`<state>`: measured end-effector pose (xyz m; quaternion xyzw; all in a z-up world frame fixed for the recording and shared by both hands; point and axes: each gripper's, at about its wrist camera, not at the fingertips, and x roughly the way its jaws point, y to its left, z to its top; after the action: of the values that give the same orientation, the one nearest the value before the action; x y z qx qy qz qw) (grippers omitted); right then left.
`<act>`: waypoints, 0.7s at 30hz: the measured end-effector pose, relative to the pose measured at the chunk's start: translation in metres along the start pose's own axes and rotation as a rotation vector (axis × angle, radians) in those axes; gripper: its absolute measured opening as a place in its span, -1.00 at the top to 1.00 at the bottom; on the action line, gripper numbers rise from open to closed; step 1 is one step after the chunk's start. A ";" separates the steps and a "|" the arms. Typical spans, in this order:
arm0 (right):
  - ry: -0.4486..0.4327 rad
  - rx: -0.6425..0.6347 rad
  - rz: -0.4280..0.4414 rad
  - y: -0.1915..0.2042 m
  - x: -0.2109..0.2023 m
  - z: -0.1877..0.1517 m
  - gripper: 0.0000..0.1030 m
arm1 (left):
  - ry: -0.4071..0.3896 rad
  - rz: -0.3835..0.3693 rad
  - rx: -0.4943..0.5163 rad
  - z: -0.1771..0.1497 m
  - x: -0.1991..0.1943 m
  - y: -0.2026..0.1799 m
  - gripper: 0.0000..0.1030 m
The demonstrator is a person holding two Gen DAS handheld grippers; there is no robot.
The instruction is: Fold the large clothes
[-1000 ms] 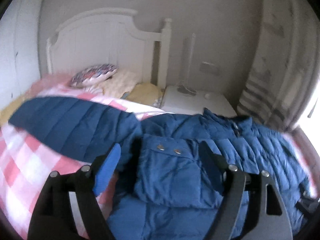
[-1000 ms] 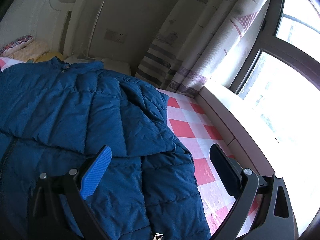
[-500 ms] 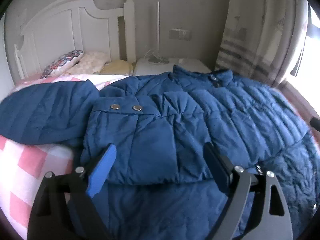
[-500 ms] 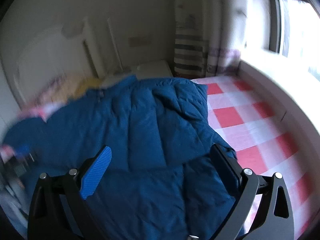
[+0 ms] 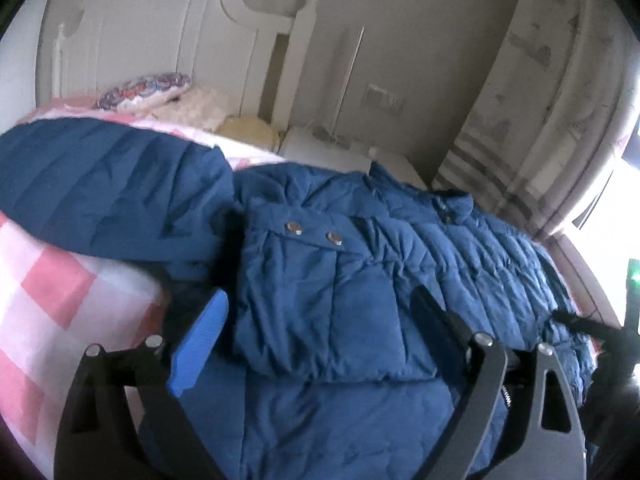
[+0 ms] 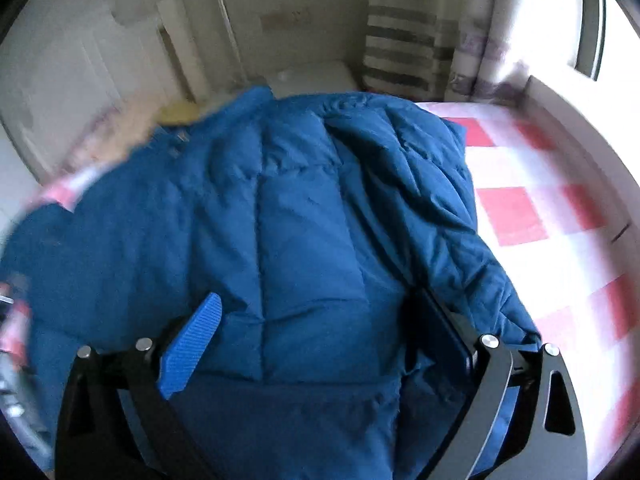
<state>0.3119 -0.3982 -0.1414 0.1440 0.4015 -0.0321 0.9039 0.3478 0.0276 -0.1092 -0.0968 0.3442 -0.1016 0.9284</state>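
A large dark blue quilted jacket [image 5: 328, 292] lies spread on a bed with a pink-and-white checked cover [image 5: 60, 292]. One sleeve [image 5: 104, 192] stretches out to the left, and a pocket flap with two snaps [image 5: 312, 234] faces up. My left gripper [image 5: 320, 320] is open and empty just above the jacket's pocket area. In the right wrist view the jacket [image 6: 300, 220] fills the middle, its right side folded over. My right gripper [image 6: 316, 328] is open and empty low over the jacket. The other gripper shows at the far right edge of the left wrist view [image 5: 616, 344].
A white headboard [image 5: 160, 40] and pillows [image 5: 144, 90] stand at the far end of the bed. A white nightstand [image 5: 344, 152] sits by the striped curtains [image 5: 520, 128]. A window ledge [image 6: 580, 128] runs along the bed's right side.
Both views have swung. The left gripper has turned back left, showing the sleeve and checked cover. The right gripper has moved lower over the jacket. Both stay open.
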 end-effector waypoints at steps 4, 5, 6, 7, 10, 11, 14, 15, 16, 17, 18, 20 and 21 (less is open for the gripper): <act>-0.096 -0.007 -0.059 0.004 -0.020 0.019 -0.87 | 0.055 0.020 0.008 -0.002 0.012 -0.002 -0.77; -0.102 -0.020 -0.082 0.007 -0.017 0.025 -0.87 | 0.068 0.021 0.006 -0.002 0.015 -0.002 -0.77; -0.095 -0.043 -0.097 0.010 -0.010 0.030 -0.87 | 0.074 0.021 0.002 -0.003 0.016 -0.001 -0.77; -0.074 -0.068 -0.110 0.011 -0.001 0.035 -0.87 | 0.079 0.020 -0.004 -0.003 0.017 0.001 -0.77; 0.146 -0.058 -0.164 0.002 0.051 0.028 -0.91 | 0.095 0.016 -0.032 -0.004 0.020 0.006 -0.77; 0.131 -0.053 -0.173 0.002 0.048 0.030 -0.91 | 0.099 0.012 -0.044 -0.004 0.021 0.008 -0.78; 0.091 -0.007 -0.232 0.016 0.023 0.028 -0.90 | 0.103 0.016 -0.042 -0.005 0.022 0.008 -0.79; 0.055 -0.023 -0.193 0.027 0.009 0.023 -0.90 | 0.104 0.021 -0.037 -0.004 0.022 0.007 -0.80; 0.029 -0.059 -0.151 0.042 -0.002 0.016 -0.90 | 0.107 0.028 -0.028 -0.005 0.023 0.005 -0.80; 0.014 -0.112 -0.126 0.058 -0.011 0.007 -0.91 | 0.110 0.034 -0.022 -0.004 0.023 0.004 -0.80; 0.014 -0.173 -0.115 0.075 -0.016 -0.003 -0.91 | 0.113 0.044 -0.013 -0.005 0.024 0.002 -0.80; 0.061 -0.291 -0.097 0.100 -0.011 -0.024 -0.91 | 0.111 0.052 -0.004 -0.005 0.024 0.000 -0.81; 0.088 -0.322 -0.101 0.106 -0.003 -0.030 -0.91 | 0.112 0.054 -0.003 -0.005 0.024 0.000 -0.81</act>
<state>0.3072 -0.2882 -0.1337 -0.0216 0.4474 -0.0064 0.8940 0.3625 0.0207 -0.1276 -0.0831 0.3980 -0.0812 0.9100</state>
